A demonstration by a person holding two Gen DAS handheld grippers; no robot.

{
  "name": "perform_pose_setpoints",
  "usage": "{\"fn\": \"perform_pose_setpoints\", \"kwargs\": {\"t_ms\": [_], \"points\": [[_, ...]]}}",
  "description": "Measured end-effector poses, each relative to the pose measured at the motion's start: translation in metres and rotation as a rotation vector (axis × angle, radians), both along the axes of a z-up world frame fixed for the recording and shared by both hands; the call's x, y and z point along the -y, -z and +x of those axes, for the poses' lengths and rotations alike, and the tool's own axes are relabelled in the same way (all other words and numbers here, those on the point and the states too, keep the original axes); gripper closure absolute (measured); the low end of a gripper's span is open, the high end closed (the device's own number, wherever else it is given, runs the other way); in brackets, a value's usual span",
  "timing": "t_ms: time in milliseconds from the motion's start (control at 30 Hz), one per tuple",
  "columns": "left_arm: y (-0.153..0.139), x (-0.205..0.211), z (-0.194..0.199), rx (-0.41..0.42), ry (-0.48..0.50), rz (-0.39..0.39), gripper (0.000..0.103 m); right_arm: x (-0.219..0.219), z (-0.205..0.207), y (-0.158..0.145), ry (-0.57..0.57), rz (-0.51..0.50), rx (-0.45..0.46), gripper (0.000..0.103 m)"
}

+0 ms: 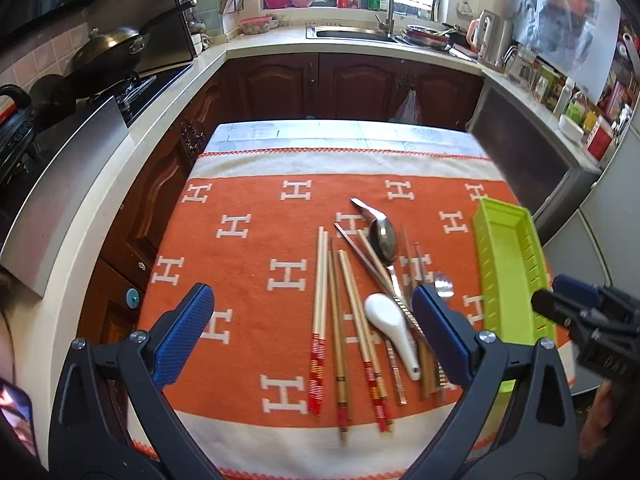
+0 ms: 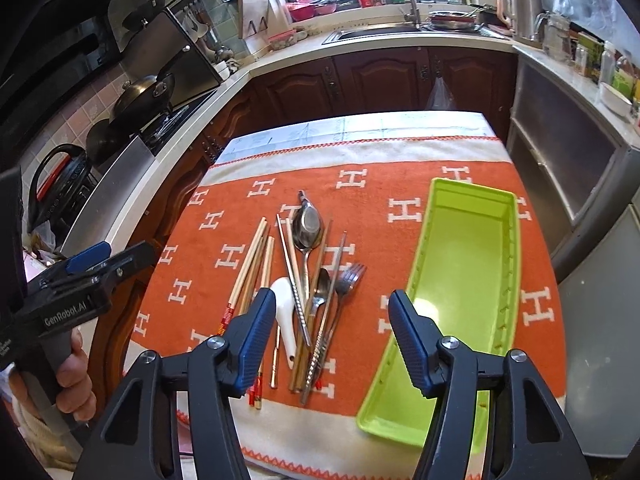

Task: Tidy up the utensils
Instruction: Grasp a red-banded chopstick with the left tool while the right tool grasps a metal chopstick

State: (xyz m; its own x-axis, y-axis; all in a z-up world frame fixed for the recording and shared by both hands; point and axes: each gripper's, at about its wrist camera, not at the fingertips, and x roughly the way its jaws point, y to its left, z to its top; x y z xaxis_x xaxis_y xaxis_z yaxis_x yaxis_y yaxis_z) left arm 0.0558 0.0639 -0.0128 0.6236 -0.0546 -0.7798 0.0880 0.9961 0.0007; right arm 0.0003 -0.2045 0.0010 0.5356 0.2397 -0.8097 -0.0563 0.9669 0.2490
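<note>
Both sets of jaws stood apart and empty: the left gripper (image 1: 312,328) over the wooden chopsticks (image 1: 320,312), the right gripper (image 2: 332,340) over the white ceramic spoon (image 2: 285,312), metal spoons and fork (image 2: 348,280) at mid-frame. The green tray (image 2: 460,264) lay empty at right. Best to pinch one handle end clear of the tangle. The chopsticks' near ends were hidden behind the right gripper's pads.
</note>
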Motion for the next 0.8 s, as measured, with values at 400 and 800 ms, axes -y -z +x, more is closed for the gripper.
{"fn": "perform_pose_setpoints", "kwargs": {"t_ms": [400,800], "points": [[0.096,-0.013,0.034,-0.203,0.077,-0.010,0.046,-0.052,0.064,0.059,-0.143,0.013,-0.090,0.071],[0.160,-0.010,0.062,-0.334,0.108,-0.069,0.066,-0.120,0.127,0.139,-0.259,-0.097,-0.185,0.083]]}}
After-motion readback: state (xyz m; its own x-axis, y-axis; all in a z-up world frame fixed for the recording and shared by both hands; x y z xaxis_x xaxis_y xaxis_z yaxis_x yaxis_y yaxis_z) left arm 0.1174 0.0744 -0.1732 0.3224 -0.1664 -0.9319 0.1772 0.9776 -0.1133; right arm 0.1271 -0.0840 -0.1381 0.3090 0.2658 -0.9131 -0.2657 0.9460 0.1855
